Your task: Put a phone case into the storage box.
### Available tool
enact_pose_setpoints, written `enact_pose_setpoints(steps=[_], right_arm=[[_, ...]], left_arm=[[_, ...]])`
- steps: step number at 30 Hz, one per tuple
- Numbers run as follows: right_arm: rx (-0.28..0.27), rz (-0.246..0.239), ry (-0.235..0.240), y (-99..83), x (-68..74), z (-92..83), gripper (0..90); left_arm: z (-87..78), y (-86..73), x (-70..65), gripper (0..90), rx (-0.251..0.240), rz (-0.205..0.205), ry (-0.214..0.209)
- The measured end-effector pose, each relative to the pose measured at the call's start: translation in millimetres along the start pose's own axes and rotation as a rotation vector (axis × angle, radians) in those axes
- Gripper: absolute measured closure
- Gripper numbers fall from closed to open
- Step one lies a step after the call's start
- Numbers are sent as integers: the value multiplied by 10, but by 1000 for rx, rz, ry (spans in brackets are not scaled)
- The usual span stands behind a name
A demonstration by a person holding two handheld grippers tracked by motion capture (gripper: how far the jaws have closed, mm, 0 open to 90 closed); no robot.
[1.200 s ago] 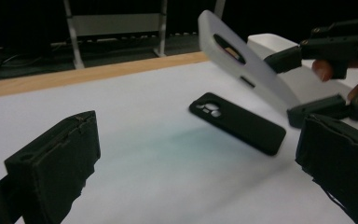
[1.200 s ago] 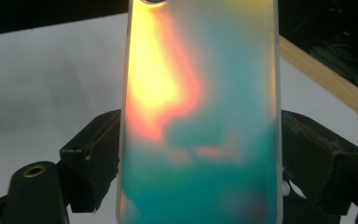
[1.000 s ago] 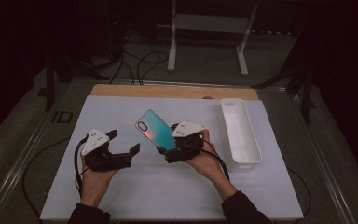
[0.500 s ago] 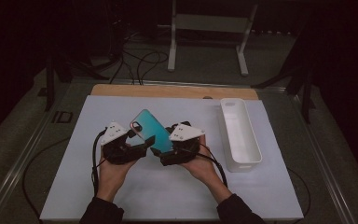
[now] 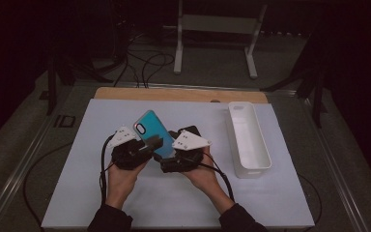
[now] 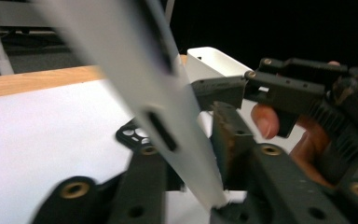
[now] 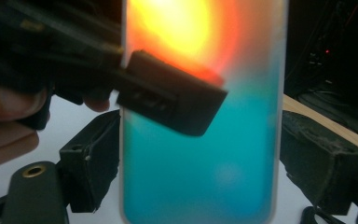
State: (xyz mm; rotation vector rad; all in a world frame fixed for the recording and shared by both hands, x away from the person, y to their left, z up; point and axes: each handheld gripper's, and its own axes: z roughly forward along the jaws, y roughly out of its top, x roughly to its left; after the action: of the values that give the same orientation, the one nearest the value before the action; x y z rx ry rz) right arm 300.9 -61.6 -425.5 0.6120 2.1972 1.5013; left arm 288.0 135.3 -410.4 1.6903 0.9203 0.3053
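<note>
Visibly teal-backed phone case (image 5: 150, 131), tilted upright

Teal-to-orange phone case (image 5: 150, 131), black claws, white bin (image 5: 249, 140), white table mat (image 5: 183, 198)

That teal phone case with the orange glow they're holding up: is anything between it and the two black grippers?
Nothing visible. The teal phone case sits directly between the left gripper's jaws, which have just been closing and now press on its faces, and the right gripper spans its width. The long white plastic tray lies off to the side.
</note>
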Motion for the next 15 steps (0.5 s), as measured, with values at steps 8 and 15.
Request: enact_pose_setpoints(steps=[8,15], right_arm=[[18,0,-11,-35,47,40,166],[76,-22,38,-86,50,62,150]], left_arm=[[20,-5,-11,830,12,-12,9],[8,1,13,859,13,-12,17]])
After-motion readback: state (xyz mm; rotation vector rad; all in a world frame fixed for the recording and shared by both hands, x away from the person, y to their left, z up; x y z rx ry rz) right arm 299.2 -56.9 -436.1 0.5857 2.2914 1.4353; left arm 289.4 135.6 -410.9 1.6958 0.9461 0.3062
